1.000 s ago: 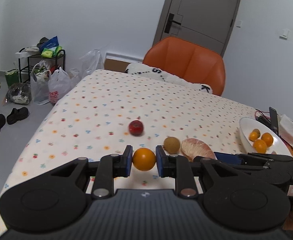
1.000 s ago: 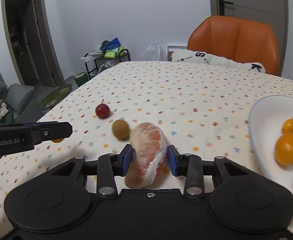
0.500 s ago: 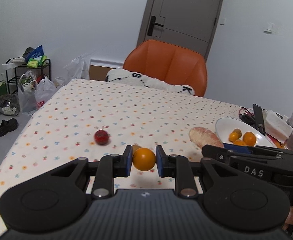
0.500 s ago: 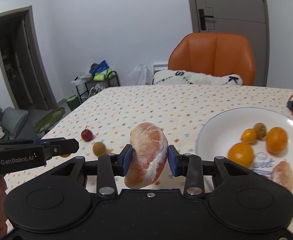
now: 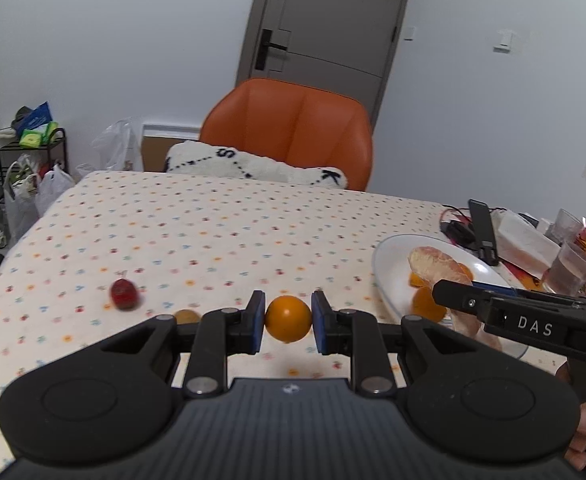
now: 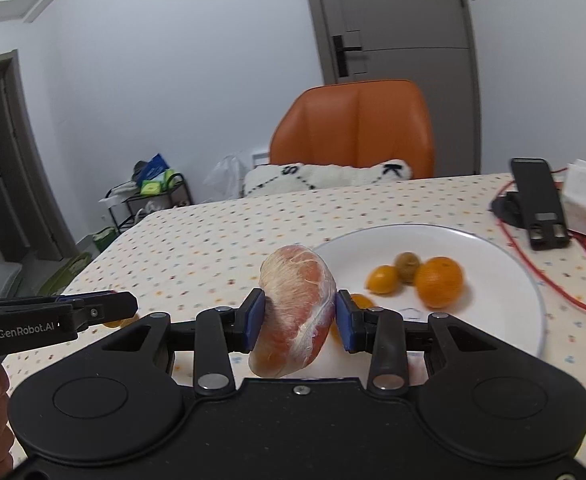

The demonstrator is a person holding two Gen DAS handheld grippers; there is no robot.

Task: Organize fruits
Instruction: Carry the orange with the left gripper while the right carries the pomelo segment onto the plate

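The table under its cream, dot-patterned cloth (image 5: 221,216) stretches ahead of both pairs of fingers, with an orange padded chair (image 5: 293,128) at its far edge. Ahead and to the right of the right gripper's fingers lies the round white plate (image 6: 505,280); from the left wrist view it sits to the right of the left gripper's fingers.

The right gripper (image 6: 298,314) is clamped on a peeled pink grapefruit segment wrapped in clear film (image 6: 295,312), held over the plate's near rim. On the plate beyond those fingers lie a large round orange (image 6: 438,281), a small orange citrus (image 6: 382,279) and a small brownish-green fruit (image 6: 407,266), close together.

The left gripper (image 5: 287,322) grips a small round orange fruit (image 5: 287,319) between its blue pads, above the cloth. Left of its fingers sit a small red fruit (image 5: 123,294) and, nearer, a small brown fruit (image 5: 186,316), half hidden behind the gripper.
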